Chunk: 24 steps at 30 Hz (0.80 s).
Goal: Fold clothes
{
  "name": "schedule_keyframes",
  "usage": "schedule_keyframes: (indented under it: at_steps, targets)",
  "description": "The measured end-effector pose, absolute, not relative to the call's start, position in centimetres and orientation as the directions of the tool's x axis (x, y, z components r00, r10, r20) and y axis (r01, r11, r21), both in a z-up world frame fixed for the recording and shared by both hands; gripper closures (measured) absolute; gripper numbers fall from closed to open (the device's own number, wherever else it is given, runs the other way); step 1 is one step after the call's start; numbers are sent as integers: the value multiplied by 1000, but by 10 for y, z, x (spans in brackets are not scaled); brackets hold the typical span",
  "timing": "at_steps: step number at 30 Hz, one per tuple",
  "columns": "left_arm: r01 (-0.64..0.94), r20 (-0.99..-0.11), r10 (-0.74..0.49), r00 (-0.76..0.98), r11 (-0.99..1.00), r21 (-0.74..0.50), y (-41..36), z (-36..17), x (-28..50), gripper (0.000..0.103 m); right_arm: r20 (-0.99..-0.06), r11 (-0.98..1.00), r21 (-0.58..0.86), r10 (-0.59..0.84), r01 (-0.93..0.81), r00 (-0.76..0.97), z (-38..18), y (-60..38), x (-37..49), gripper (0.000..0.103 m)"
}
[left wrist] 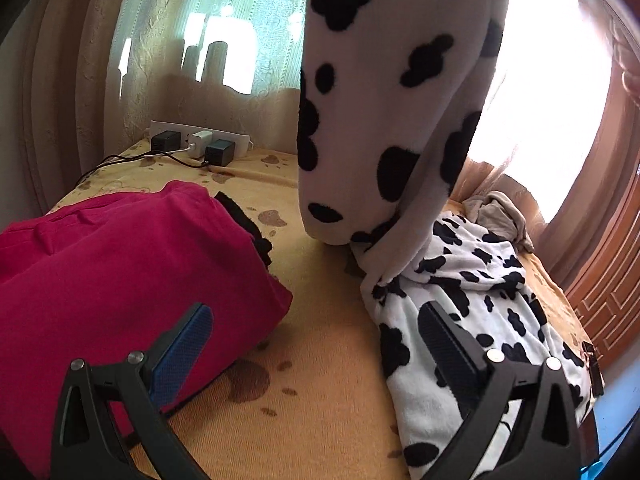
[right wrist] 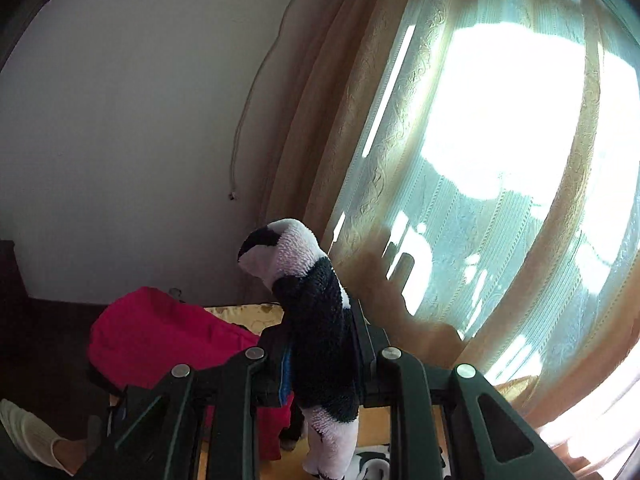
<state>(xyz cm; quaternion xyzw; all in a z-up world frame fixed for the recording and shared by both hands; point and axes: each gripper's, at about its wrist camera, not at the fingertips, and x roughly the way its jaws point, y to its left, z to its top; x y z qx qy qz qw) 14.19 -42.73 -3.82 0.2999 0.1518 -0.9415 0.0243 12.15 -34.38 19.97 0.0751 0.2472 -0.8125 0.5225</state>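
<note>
— Where is the cow-print garment [left wrist: 384,92] at this moment?

— Part of it hangs in the air: in the left wrist view a long tube of white fleece with black blotches drops from the top edge down to the bed [left wrist: 304,380]. The remainder lies crumpled on the yellow paw-print cover, toward the right side of that view.

— What lifts it?

— The right gripper [right wrist: 320,344]. In its own camera the two fingers are clenched on a bunch of the black-and-white fleece, which sticks up past the tips and also trails down below them. The gripper is up high, facing the curtain [right wrist: 460,160] and the bright window.

— And the left gripper [left wrist: 316,336]?

— It hovers low over the bed with its fingers spread wide and nothing between them. The blue pad of one finger [left wrist: 182,360] shows over the edge of a red garment [left wrist: 120,272]; the other finger overlaps the crumpled part of the cow print in the picture, though contact cannot be judged.

— What else lies on the bed?

— The red garment forms a rounded heap on the left, with something black [left wrist: 248,224] peeking from its far edge. A power strip [left wrist: 200,140] with three adapters plugged in sits by the curtain, and a grey cloth [left wrist: 496,212] lies behind the cow print.

— Anything of the person?

— Only a foot in a pale slipper [right wrist: 28,428] at the lower left of the right wrist view.
</note>
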Motion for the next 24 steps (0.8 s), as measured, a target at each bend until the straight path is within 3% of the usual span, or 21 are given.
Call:
schedule_keyframes:
  at_steps: [5,10,15,16,17,18,20,24]
  targets:
    - [159,-575,45,-817,-941,-299,-443,-43,121,0,-366,-314,-307,-832,899,-416,217,-372,111,79]
    - [243,-597,8,-802,-909,-338,-473,-59,134,0,-467,-222,-265,-822,938,-327,178,-405,94,79]
    - [307,-603,-18,-797,-873,-379,-501,-67,156,0,-561,-262,-189,-762,946,-323,118,-395,61,76]
    - [312,-602,-21,-798,-870,-383,-505,-66,160,0,-573,-290,-177,-746,941,-338,107,-390,53,73]
    - [312,-602,-20,-798,-869,-385,-507,-66,162,0,-587,-325,-160,-728,932,-355,96,-385,37,61]
    - [303,-602,-12,-798,-872,-385,-508,-65,163,0,-600,-362,-144,-708,921,-372,85,-380,20,38]
    - [276,-597,13,-802,-879,-389,-505,-64,161,0,-612,-448,-109,-673,888,-415,60,-351,-3,19]
    - [195,-580,100,-809,-884,-425,-488,-59,147,0,-714,-591,20,-573,806,-403,11,-285,-47,19]
